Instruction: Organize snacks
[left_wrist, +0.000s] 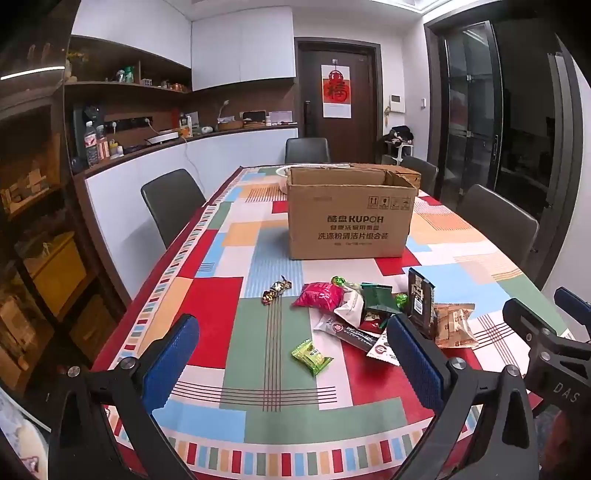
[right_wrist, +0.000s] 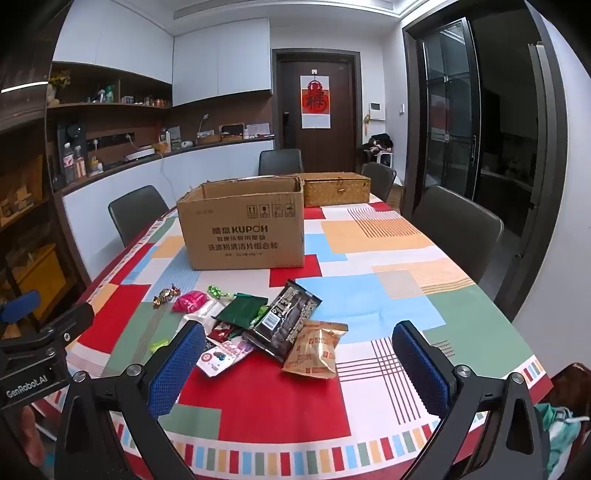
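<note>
Snacks scattered before an open brown cardboard box (right_wrist: 242, 227) on the patchwork-coloured tablecloth (right_wrist: 369, 314).
Left gripper (left_wrist: 291, 354) and right gripper (right_wrist: 299, 363) are held wide, empty. Beyond the right jaws lies the tan crinkled biscuit packet (right_wrist: 314, 349); the small green candy (left_wrist: 311, 356) lies between the left ones. Slippery overlapping wrappers may be dragged or pinched together.

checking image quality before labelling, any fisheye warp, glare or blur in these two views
Left wrist: strong fisheye bending, dark vignette corners, cardboard box print sharp. Right wrist: same warp, ceiling light strip glare upper left, snack pile readable, tablecloth evenly lit, no motion blur.
</note>
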